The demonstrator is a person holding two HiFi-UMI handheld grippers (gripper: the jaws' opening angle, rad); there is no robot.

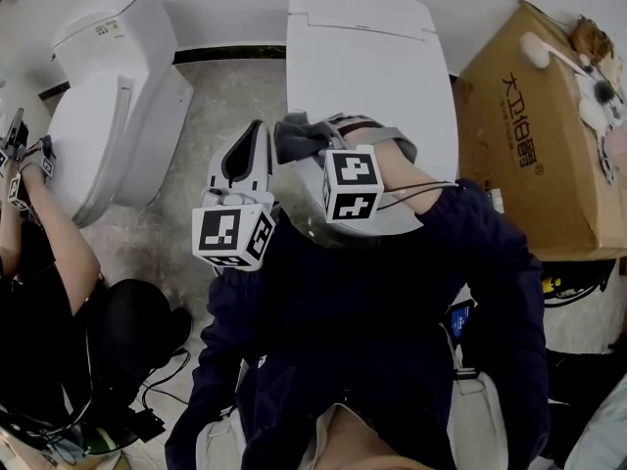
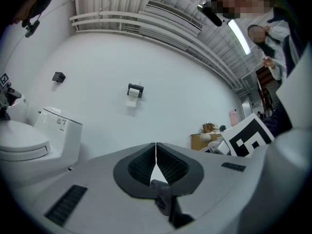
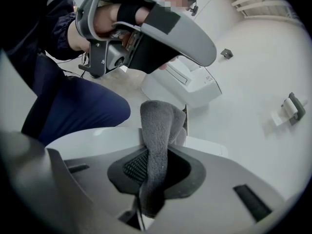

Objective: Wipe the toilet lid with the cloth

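Right gripper (image 3: 155,167) is clamped on the grey cloth (image 3: 156,126), over the near end of the closed toilet lid (image 1: 372,76). Left gripper (image 2: 156,152) sits just left of it, jaws pressed together (grey fuzzy bit low between them)

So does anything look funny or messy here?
Nothing is spilled or broken. The grey cloth is pinched in the right claw in a bunched lump that sticks up, not spread flat on the toilet lid. A big cardboard box beside the toilet looks out of place.
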